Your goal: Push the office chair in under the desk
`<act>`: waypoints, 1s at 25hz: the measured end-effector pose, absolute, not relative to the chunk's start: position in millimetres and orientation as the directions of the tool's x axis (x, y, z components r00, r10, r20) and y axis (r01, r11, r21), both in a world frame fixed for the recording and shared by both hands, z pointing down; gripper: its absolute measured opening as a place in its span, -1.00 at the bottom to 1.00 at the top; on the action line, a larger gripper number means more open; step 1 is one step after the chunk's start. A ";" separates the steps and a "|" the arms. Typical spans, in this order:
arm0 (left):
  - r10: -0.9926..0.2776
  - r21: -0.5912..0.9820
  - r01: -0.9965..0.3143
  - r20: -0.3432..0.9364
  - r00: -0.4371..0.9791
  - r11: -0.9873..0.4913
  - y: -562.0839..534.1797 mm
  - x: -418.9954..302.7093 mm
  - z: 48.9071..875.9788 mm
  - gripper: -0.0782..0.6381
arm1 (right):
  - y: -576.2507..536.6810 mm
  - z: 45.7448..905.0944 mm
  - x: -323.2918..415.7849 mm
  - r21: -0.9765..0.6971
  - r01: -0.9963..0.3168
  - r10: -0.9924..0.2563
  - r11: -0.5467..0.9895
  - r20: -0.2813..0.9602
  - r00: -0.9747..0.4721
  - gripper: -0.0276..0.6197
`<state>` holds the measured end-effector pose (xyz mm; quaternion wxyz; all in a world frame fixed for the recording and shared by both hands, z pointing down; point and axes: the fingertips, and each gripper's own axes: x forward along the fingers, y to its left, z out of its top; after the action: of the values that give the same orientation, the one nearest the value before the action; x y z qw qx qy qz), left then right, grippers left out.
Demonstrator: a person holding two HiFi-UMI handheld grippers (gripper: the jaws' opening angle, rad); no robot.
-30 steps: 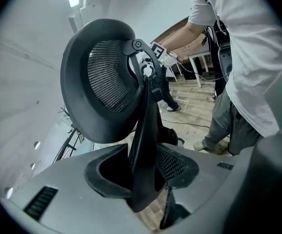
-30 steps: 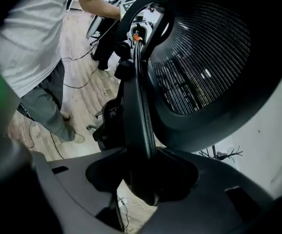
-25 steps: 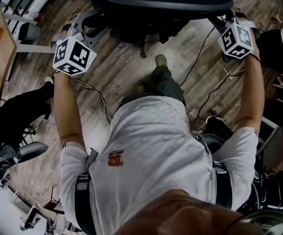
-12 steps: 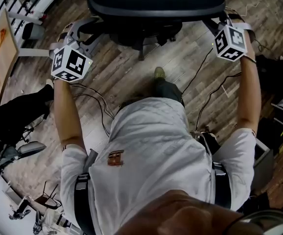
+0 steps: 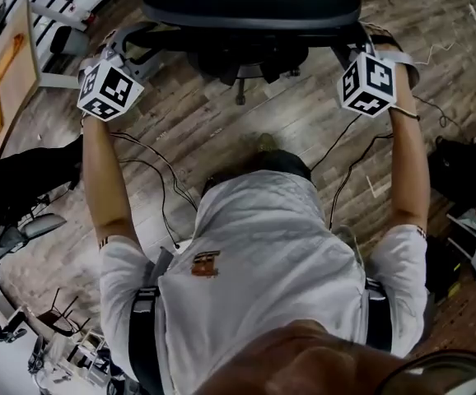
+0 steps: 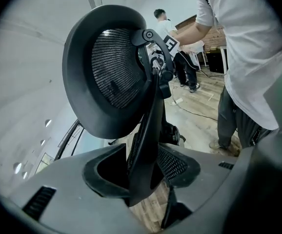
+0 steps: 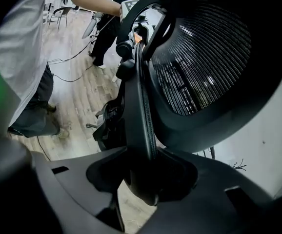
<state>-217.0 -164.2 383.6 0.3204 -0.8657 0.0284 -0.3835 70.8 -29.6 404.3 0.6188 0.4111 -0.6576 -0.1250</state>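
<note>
The black office chair [image 5: 250,6] stands at the top of the head view, its curved back towards me and its base [image 5: 240,72] on the wood floor. My left gripper [image 5: 142,33] is at the back's left edge and my right gripper [image 5: 352,38] at its right edge. In the left gripper view the back's frame edge [image 6: 148,130] runs down between the jaws of the left gripper [image 6: 143,174], under the mesh headrest [image 6: 107,77]; these jaws are opening slightly. In the right gripper view the right gripper [image 7: 141,174] is shut on the frame edge [image 7: 138,111].
A wooden desk top [image 5: 3,97] lies at the far left. Cables [image 5: 160,179] trail over the floor [image 5: 221,130] around my feet. A person in black [image 5: 24,179] and another chair [image 5: 24,233] are at the left, dark bags [image 5: 464,171] at the right.
The chair has rolled away from me, towards the top of the head view. Both grippers went with it and my arms have stretched out farther.
</note>
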 end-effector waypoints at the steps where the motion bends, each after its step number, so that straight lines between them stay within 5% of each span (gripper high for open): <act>1: -0.299 -0.573 0.185 0.645 0.704 -0.799 -173.8 -217.3 383.5 -0.18 | -37.8 403.9 70.2 0.676 -0.385 -0.698 0.628 0.709 0.106 -0.36; 25: -0.349 -0.610 0.138 0.608 0.713 -0.780 -302.1 -158.2 378.3 -0.16 | -188.1 403.4 137.5 0.642 -0.403 -0.652 0.652 0.747 0.134 -0.36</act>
<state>-158.2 -302.1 378.3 0.3258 -0.8663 0.0609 -0.3738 137.5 -188.1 403.4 0.6347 0.4052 -0.6507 -0.0979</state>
